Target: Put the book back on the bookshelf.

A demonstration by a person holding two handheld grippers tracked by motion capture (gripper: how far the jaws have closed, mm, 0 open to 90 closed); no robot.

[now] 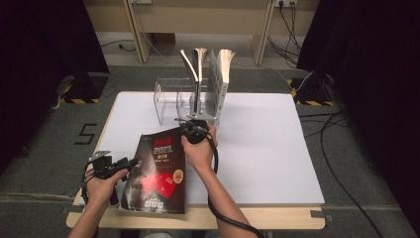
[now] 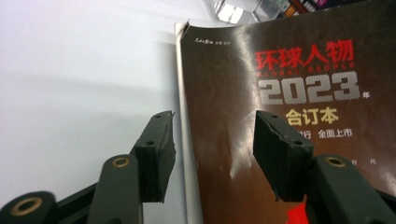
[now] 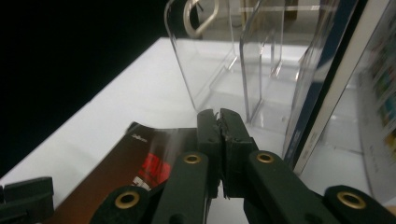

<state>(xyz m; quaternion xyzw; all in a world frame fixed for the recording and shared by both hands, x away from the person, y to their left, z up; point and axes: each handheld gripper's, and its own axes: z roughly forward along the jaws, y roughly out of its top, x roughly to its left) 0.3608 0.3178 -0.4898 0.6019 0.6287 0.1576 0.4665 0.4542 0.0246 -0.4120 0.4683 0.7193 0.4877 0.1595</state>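
Note:
A dark magazine (image 1: 156, 171) with red and white print and "2023" on its cover lies flat at the table's front left. My left gripper (image 1: 126, 163) sits at its left edge. In the left gripper view that gripper (image 2: 217, 154) is open, and its jaws straddle the magazine's (image 2: 280, 70) spine edge without pressing it. My right gripper (image 1: 190, 124) hovers over the magazine's far right corner, just before the clear rack (image 1: 168, 101). In its own view the right gripper (image 3: 219, 135) is shut, pads together, with nothing seen between them. The magazine (image 3: 140, 163) lies below and to its left.
The clear acrylic rack (image 3: 210, 56) stands at the table's far middle, with thick books (image 1: 220, 79) upright in its right slots and fanned open at the top. A blue-edged book (image 3: 317, 84) stands close to the right gripper. Cables (image 1: 341, 178) run on the floor at the right.

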